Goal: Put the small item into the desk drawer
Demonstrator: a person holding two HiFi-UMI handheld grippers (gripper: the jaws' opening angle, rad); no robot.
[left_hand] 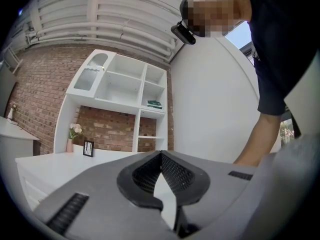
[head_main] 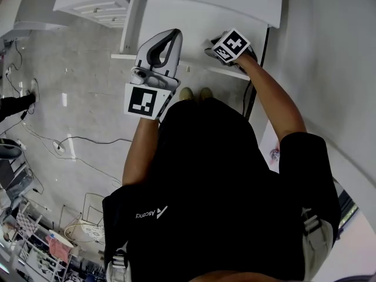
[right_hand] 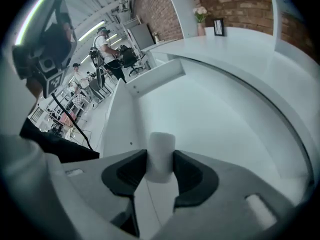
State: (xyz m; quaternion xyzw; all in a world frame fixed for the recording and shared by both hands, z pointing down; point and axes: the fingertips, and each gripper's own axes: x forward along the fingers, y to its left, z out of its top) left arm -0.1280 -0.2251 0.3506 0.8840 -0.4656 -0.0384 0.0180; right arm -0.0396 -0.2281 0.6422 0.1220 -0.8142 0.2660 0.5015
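The small white cylindrical item point(right_hand: 161, 146) is clamped in your right gripper's point(right_hand: 160, 160) jaws, angled down over the open white drawer point(right_hand: 215, 109) for release; left gripper's point(left_hand: 161, 156) jaws are together, empty

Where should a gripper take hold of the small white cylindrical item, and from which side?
Across its smooth curved sides, coming from its rear end. The small white cylindrical item is narrow with parallel sides, so pads seat well; the right gripper holds it so now, rounded end poking forward above the open white desk drawer.
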